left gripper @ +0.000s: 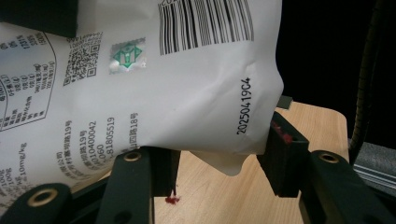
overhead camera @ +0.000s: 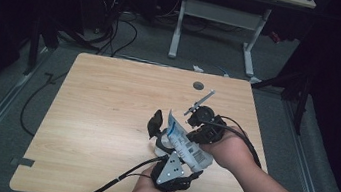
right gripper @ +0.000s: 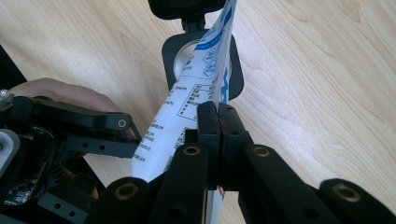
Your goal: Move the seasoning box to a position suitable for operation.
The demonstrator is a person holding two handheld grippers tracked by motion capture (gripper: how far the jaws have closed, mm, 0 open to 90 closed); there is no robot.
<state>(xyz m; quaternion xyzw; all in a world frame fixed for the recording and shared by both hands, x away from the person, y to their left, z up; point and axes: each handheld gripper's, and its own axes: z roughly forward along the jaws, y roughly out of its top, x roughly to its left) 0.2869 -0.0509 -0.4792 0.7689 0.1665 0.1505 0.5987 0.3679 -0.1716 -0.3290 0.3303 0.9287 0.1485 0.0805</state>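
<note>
Pale wood grain covers the desk (overhead camera: 105,117), with dark floor and a second table's white legs beyond it. Near the front edge both hands meet over a white printed pouch (overhead camera: 186,146). The right tongs (right gripper: 218,122) are pinched tight on the pouch's thin edge, jaws pressed flat together with the film between them. The left tongs (left gripper: 219,161) stand partway apart around the pouch's lower corner (barcode and date stamp facing the camera); the far jaw touches its side, though whether both pads press cannot be told. Beyond the right tongs, a black round-holed holder (right gripper: 170,60) lies behind the pouch.
</note>
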